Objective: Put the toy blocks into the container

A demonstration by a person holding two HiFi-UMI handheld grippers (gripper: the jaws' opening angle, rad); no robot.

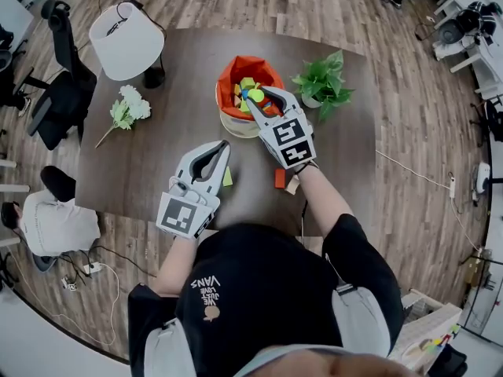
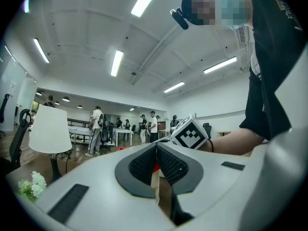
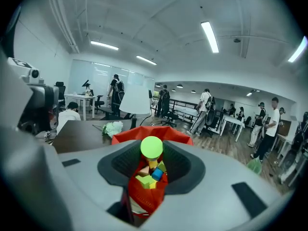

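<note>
The container (image 1: 228, 77), a round tub lined in orange-red, stands at the middle back of the dark table (image 1: 157, 171) and holds several coloured blocks. My right gripper (image 1: 260, 96) hangs over its rim, shut on a green round block (image 1: 255, 95). In the right gripper view the green round block (image 3: 152, 147) sits between the pads, with the container (image 3: 144, 196) and its blocks right below. A yellow-green block (image 1: 228, 177), an orange block (image 1: 280, 177) and a beige block (image 1: 292, 185) lie on the table. My left gripper (image 1: 222, 146) rests shut and empty beside the yellow-green block; in its own view the left gripper (image 2: 156, 148) has its jaws together.
A white lamp (image 1: 126, 42) and white flowers (image 1: 126, 110) stand at the table's left. A potted plant (image 1: 322, 81) is just right of the container. An office chair (image 1: 59, 93) and a seated person (image 1: 51, 222) are off the table's left side.
</note>
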